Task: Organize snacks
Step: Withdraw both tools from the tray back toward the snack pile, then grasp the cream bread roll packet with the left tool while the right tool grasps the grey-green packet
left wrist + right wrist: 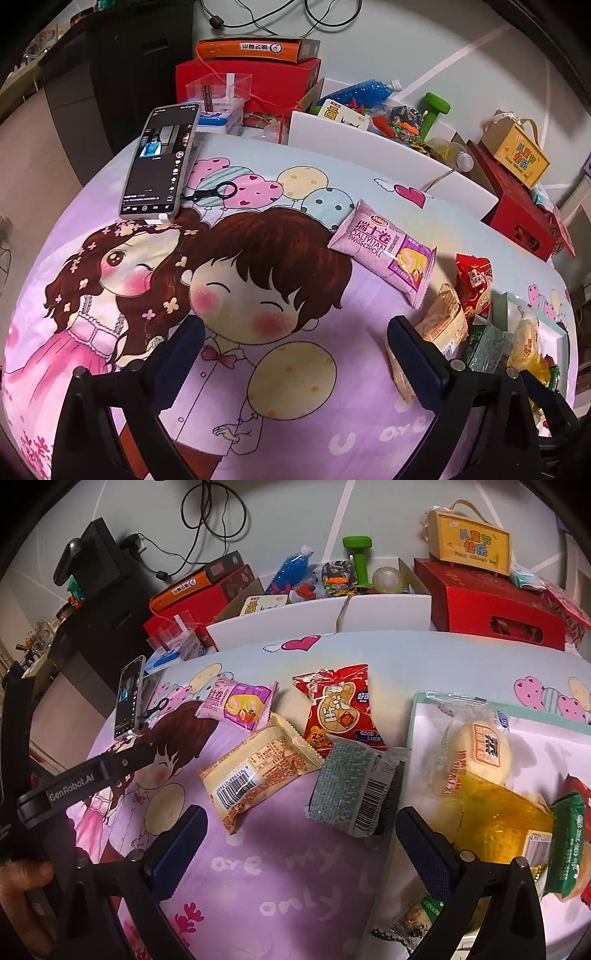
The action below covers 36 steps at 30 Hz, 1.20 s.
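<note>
Loose snack packs lie on a cartoon-print cloth. A pink Swiss roll pack (384, 247) (240, 703), a red peanut pack (338, 709) (474, 288), a beige wafer pack (258, 773) (441, 323) and a grey-green pack (351, 794) lie in a cluster. A pale green tray (424, 705) holds a round bun pack (480, 753), a yellow pack (498, 819) and a green pack (569, 845). My left gripper (295, 354) is open and empty, left of the wafer pack. My right gripper (301, 843) is open and empty, just before the grey-green pack.
A phone (160, 162) and a key clip (210, 192) lie at the cloth's far left. Behind the cloth stand a white box (369, 155) of toys, red gift boxes (495, 605), a clear plastic box (221, 92) and a yellow gift bag (472, 541).
</note>
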Each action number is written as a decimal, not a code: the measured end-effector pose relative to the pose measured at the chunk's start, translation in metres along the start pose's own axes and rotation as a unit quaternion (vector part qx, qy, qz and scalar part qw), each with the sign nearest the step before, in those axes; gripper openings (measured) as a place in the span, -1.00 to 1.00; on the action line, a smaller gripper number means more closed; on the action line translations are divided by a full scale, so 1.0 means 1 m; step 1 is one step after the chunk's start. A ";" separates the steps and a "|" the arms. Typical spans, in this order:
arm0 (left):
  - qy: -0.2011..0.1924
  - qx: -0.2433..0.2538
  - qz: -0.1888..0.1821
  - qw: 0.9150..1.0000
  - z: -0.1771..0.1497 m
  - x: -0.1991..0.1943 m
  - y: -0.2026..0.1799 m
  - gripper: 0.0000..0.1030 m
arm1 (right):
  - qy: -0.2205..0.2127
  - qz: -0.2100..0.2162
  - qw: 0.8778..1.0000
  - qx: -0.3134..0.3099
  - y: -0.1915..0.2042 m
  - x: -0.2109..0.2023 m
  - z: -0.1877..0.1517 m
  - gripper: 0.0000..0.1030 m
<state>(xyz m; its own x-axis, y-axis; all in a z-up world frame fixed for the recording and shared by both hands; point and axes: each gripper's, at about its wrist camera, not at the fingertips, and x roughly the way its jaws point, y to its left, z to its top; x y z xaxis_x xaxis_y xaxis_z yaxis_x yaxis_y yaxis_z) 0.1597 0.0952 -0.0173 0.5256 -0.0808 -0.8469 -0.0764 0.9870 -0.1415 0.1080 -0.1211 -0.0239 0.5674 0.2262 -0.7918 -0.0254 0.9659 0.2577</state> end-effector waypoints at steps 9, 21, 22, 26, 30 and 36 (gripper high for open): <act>0.003 0.035 -0.028 0.999 0.005 0.006 -0.022 0.92 | -0.012 0.011 1.000 0.010 -0.012 0.005 0.009 0.99; 0.026 0.112 -0.084 0.990 -0.004 0.023 -0.077 0.92 | -0.012 0.005 1.000 -0.005 -0.012 0.007 0.008 0.70; 0.031 0.116 -0.088 0.989 -0.005 0.026 -0.080 0.92 | -0.012 0.005 1.000 -0.006 -0.011 0.008 0.008 0.69; 0.043 0.124 -0.101 0.986 -0.009 0.033 -0.088 0.92 | -0.007 -0.009 1.000 -0.017 -0.010 0.010 0.005 0.66; 0.057 0.124 -0.110 0.985 -0.011 0.042 -0.089 0.93 | -0.003 -0.024 0.999 -0.024 -0.012 0.012 0.003 0.66; 0.082 0.085 -0.079 0.990 -0.014 0.060 -0.073 0.93 | 0.000 -0.025 0.999 -0.034 -0.010 0.014 0.001 0.65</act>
<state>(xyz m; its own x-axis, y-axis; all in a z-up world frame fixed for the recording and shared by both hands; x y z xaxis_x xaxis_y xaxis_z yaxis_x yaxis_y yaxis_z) 0.1849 0.0161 -0.0644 0.3739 -0.2437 -0.8949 0.1468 0.9682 -0.2024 0.1167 -0.1282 -0.0372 0.5690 0.1773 -0.8030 -0.0530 0.9823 0.1794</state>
